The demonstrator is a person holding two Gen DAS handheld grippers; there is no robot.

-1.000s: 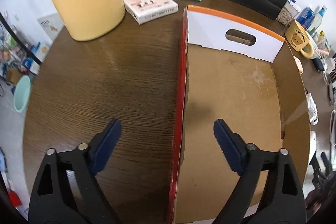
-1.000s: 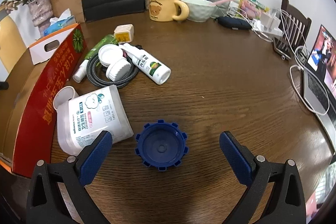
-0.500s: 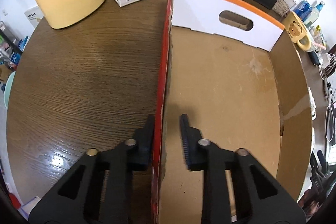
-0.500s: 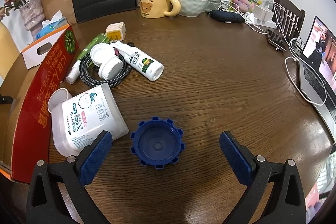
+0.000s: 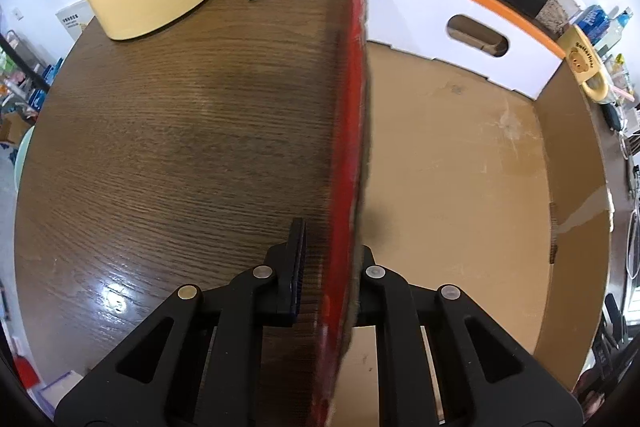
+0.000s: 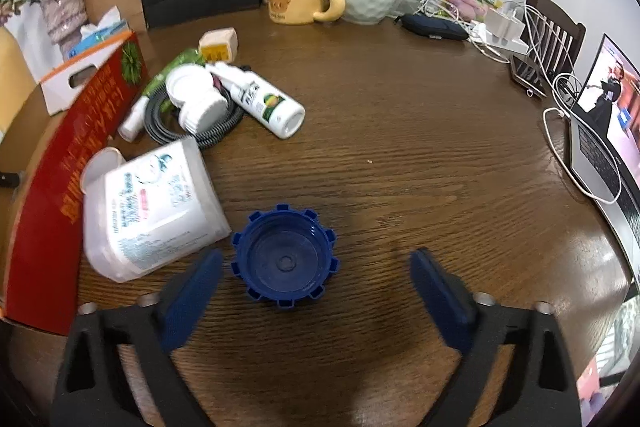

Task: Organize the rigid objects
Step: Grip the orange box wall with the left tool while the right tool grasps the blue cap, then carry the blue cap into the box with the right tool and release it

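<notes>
Left wrist view: left claw (image 5: 326, 279) clamped on box wall (image 5: 352, 147); hold steady.
Right claw (image 6: 316, 287): wide, closing astride blue cap (image 6: 285, 259); center first.

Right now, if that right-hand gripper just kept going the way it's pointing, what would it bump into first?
Most likely the blue ridged cap, lying open side up on the wooden table. It sits between the right gripper's open fingers, whose jaws have just been closing, nearer the left one. Depth is hard to judge, so a fingertip could touch the table first.
</notes>
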